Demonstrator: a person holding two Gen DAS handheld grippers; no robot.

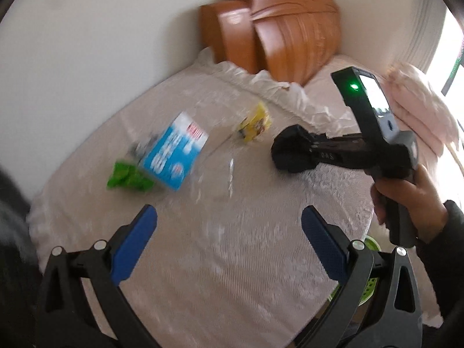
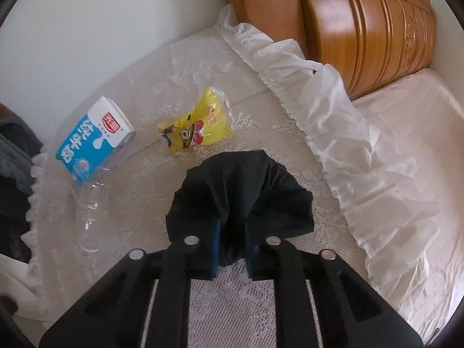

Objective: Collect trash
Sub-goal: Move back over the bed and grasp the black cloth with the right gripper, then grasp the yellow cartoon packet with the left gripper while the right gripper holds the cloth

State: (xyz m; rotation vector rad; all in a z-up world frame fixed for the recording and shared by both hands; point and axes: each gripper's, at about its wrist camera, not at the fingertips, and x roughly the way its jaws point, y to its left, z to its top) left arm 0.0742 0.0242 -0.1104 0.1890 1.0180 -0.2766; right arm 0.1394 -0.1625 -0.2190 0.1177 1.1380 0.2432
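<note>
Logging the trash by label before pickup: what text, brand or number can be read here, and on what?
"纯牛奶": white characters on the blue milk carton.
Red badge on the carton's white top: too small to read.
Red lettering on the yellow wrapper: blurred, unreadable.
Pale letters on the body of the right tongs: too blurred.
No numbers legible.

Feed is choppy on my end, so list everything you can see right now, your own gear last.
milk carton: one, blue and white, lying left on the lace cloth
snack wrapper: one, yellow, beside the carton
green wrapper: one, at the carton's left end
clear plastic bottle: one, transparent, lying near the carton
black bag: one, bunched, pinched in the right gripper
lace cloth: one, cream
headboard: one, brown wood
right gripper: shut on the bag
left gripper: open, empty
</note>
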